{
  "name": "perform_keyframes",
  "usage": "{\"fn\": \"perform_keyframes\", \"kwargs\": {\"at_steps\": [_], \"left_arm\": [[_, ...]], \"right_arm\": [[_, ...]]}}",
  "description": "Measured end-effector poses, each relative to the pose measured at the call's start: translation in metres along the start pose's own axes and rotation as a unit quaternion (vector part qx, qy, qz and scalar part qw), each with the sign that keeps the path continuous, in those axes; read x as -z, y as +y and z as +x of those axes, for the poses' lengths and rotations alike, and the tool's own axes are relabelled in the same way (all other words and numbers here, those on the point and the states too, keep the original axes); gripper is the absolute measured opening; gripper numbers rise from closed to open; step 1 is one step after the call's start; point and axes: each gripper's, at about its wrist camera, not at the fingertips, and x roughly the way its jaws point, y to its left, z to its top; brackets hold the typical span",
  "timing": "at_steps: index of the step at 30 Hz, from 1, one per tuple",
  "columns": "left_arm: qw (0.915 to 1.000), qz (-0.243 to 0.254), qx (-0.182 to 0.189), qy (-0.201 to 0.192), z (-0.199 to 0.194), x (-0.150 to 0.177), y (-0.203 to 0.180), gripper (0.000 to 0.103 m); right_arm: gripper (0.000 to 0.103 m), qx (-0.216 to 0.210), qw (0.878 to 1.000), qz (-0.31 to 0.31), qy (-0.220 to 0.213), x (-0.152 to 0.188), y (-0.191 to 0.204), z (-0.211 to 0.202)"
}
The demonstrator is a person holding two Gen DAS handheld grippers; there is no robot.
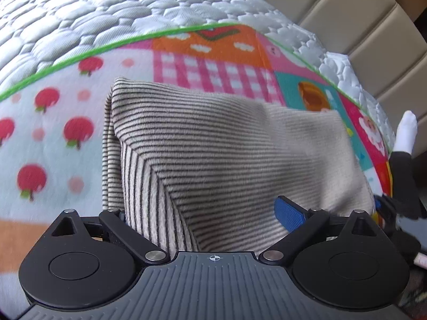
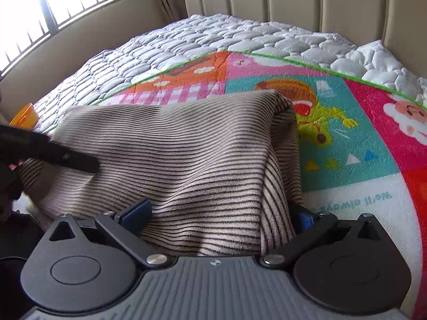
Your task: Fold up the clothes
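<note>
Beige knit garment with thin dark stripes [image 1: 213, 160], partly folded, lies on a bright patchwork fleece blanket [image 1: 53, 122] over the quilted mattress [image 1: 106, 13]. Judged soft, light, floppy; best pinched at folded edges. Left gripper [image 1: 205, 213] and right gripper [image 2: 213, 213]: fingers spread, cloth between, unpinched. Near hem hidden.

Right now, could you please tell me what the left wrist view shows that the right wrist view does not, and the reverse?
Only the left wrist view shows the red apple print on the colourful patchwork blanket and a white sock at the right edge.

Only the right wrist view shows the barred window, a small orange plastic container and the other hand-held gripper's black finger over the cloth.

Both show the beige, dark-striped folded garment, the quilted white mattress and the padded beige headboard.
</note>
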Motion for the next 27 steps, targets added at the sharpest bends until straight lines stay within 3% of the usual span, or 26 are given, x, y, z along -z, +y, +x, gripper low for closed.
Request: {"fn": "perform_keyframes", "kwargs": {"at_steps": [6, 9, 13, 17, 19, 21, 23, 25, 27], "left_arm": [[0.9974, 0.033, -0.03, -0.056, 0.009, -0.053, -0.003, 0.09], [0.995, 0.024, -0.064, -0.073, -0.012, -0.066, 0.011, 0.089], [0.992, 0.005, -0.107, -0.067, -0.056, -0.057, 0.036, 0.092], [0.997, -0.058, -0.037, -0.035, -0.084, -0.031, 0.047, 0.093], [0.9962, -0.082, 0.024, -0.016, -0.089, -0.016, 0.042, 0.093], [0.9895, -0.098, 0.106, 0.006, -0.086, -0.002, 0.032, 0.093], [0.9795, -0.118, 0.161, 0.021, -0.078, 0.007, 0.025, 0.094], [0.9777, -0.132, 0.164, 0.01, -0.068, 0.005, 0.026, 0.095], [0.9809, -0.154, 0.117, -0.022, -0.063, -0.004, 0.035, 0.094]], "right_arm": [[0.103, 0.037, 0.997, 0.008, -0.063, -0.009, -0.008, -0.015], [0.103, 0.051, 0.993, 0.014, -0.106, -0.014, -0.013, -0.027], [0.103, 0.057, 0.989, 0.004, -0.138, -0.03, -0.018, -0.034], [0.103, 0.086, 0.986, -0.039, -0.135, -0.07, -0.018, -0.011], [0.103, 0.107, 0.985, -0.061, -0.123, -0.09, -0.019, 0.009], [0.103, 0.134, 0.985, -0.061, -0.092, -0.101, -0.026, 0.034], [0.103, 0.135, 0.988, -0.05, -0.052, -0.099, -0.036, 0.054], [0.103, 0.129, 0.991, -0.036, -0.016, -0.083, -0.044, 0.067], [0.103, 0.119, 0.993, -0.002, -0.014, -0.067, -0.055, 0.066]]}}
